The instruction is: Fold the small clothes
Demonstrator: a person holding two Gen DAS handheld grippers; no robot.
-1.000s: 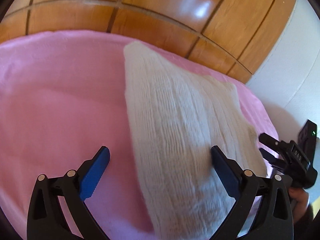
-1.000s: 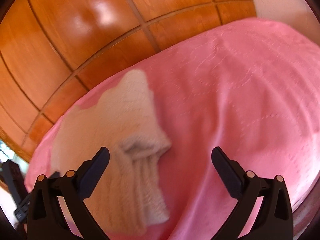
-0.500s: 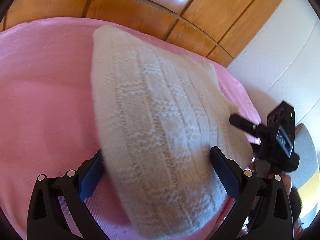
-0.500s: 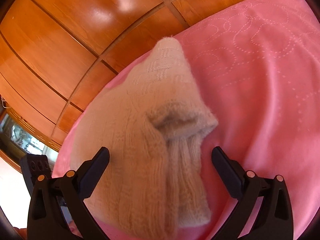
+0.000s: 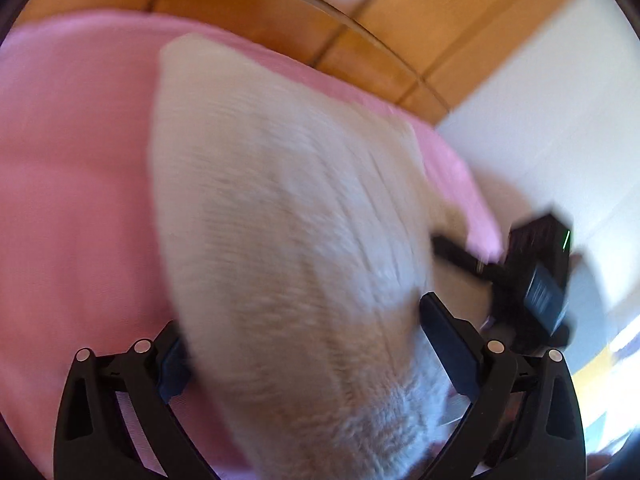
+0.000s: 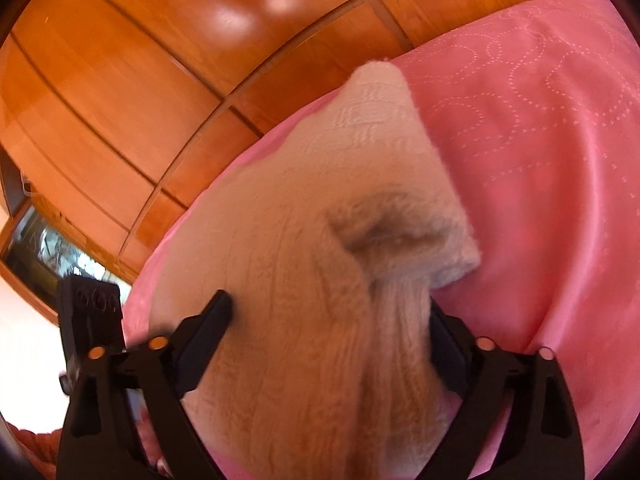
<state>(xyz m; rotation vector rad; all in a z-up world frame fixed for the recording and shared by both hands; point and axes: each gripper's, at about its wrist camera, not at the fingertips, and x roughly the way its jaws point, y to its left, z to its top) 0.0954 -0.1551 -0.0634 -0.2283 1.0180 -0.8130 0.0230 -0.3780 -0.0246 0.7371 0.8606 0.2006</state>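
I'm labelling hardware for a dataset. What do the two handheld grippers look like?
Both are black plastic with open triangular struts and small round rivets, silvery on the left gripper, orange-lit on the right gripper. The left gripper's pads are dark blue. Seen from the left, the right gripper carries a boxy black block with a green light.

No text, label, brand or number can be read anywhere. The dark camera block [image 5: 540, 280] on the other gripper carries a pale marking in the left wrist view (too blurred to make out as letters).
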